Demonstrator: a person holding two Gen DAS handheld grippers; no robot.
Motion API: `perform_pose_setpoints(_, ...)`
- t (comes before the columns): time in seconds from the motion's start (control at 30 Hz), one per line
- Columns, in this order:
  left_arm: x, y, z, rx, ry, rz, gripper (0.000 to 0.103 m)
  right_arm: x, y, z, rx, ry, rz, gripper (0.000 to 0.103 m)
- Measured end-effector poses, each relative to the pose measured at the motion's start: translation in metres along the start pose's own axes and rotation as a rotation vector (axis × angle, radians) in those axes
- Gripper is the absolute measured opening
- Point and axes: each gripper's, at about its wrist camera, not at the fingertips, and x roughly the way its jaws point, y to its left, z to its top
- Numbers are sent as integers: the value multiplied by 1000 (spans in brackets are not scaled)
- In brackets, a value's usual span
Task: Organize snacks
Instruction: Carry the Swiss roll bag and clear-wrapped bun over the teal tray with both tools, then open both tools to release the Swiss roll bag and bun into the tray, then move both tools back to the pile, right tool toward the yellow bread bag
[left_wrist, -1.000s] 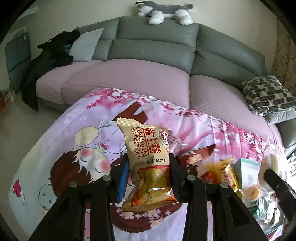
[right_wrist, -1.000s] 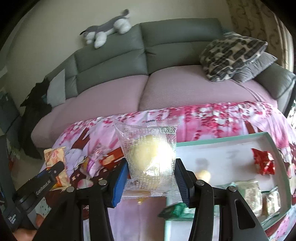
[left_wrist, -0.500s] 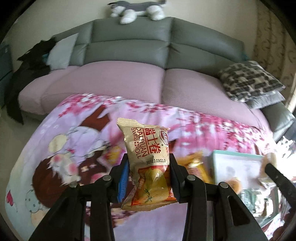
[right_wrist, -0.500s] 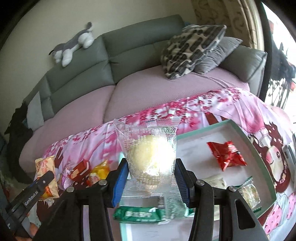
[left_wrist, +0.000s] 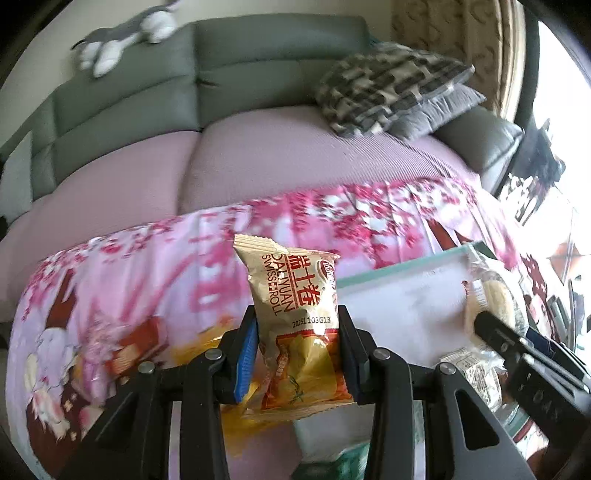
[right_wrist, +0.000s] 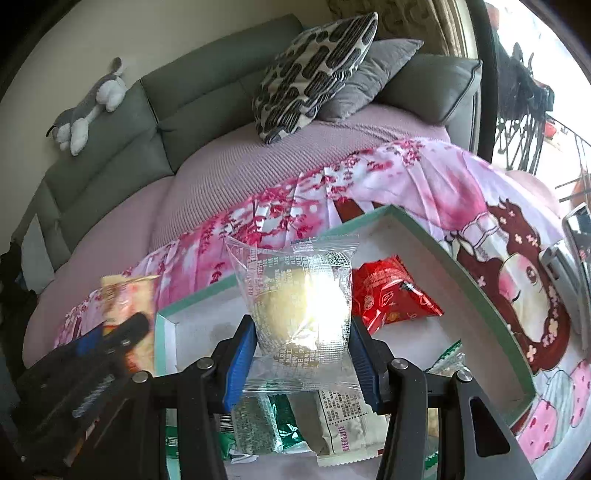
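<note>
My left gripper (left_wrist: 297, 354) is shut on a beige and yellow Swiss roll packet (left_wrist: 295, 314), held upright just left of a white tray with a teal rim (left_wrist: 388, 275). My right gripper (right_wrist: 301, 354) is shut on a clear-wrapped round yellow cake (right_wrist: 295, 306), held over the tray (right_wrist: 476, 291). In the tray lie a red packet (right_wrist: 391, 291), a green packet (right_wrist: 280, 432) and a white printed packet (right_wrist: 343, 428). In the left wrist view the right gripper's finger (left_wrist: 517, 350) and its cake (left_wrist: 495, 295) show at right. The right wrist view catches the left gripper's Swiss roll packet (right_wrist: 123, 295) at left.
The tray sits on a pink cartoon-print cloth (left_wrist: 110, 280). Red and yellow snack packets (left_wrist: 136, 350) lie on it left of the tray. Behind is a grey sofa with a pink cover (right_wrist: 258, 162), patterned cushions (right_wrist: 314, 70) and a plush toy (right_wrist: 88, 107). A phone (right_wrist: 580, 229) lies at far right.
Both grippers have swung to the right, toward the tray, rolling as they went. The tray now fills more of both views. Each still holds its packet.
</note>
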Motion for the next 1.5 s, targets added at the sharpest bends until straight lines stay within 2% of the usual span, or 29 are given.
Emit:
perform_pose_setpoints(0.13,20,-14,3,15,37,-38,41,10,-2,-2,10,27,12,53)
perform_pose_setpoints(0.33,35,-27,2,39,59,-34,42,11,-5,-2,14,29,14,55)
perform_pose_setpoints(0.37,34,-27,2,37,56,-33,46,10,-5,-2,13,31,14,55)
perform_pose_setpoints(0.4,32,-27,1,34,54,-29,54,10,-4,-1,13,32,14,55)
perform_pose_setpoints(0.47,31,-26,1,26,56,-15,61,9,-4,0,10,32,15,55)
perform_pose_setpoints(0.57,23,-20,0,6,49,-8,61,6,-1,1,-7,27,4,56)
perform_pose_setpoints(0.63,16,-14,1,-15,35,-1,62,5,3,1,-25,23,-1,63)
perform_pose_setpoints(0.73,5,-4,0,-51,20,28,65,2,6,2,-45,21,-14,66)
perform_pose_setpoints(0.8,-2,4,-2,-80,8,46,76,1,7,2,-47,23,-16,67)
perform_pose_setpoints(0.87,-6,13,-4,-106,1,61,77,0,8,2,-50,30,-20,70)
perform_pose_setpoints(0.97,-8,23,-10,-141,7,87,78,2,10,2,-69,49,-42,79)
perform_pose_setpoints(1.07,-8,33,-18,-174,18,119,91,2,11,1,-80,56,-63,88)
perform_pose_setpoints(1.2,-7,40,-25,-198,20,146,92,0,10,1,-70,53,-62,103)
perform_pose_setpoints(1.3,-5,41,-27,-208,16,163,100,0,10,1,-75,51,-72,103)
perform_pose_setpoints(1.5,0,39,-32,-225,20,162,100,3,7,0,-68,56,-88,103)
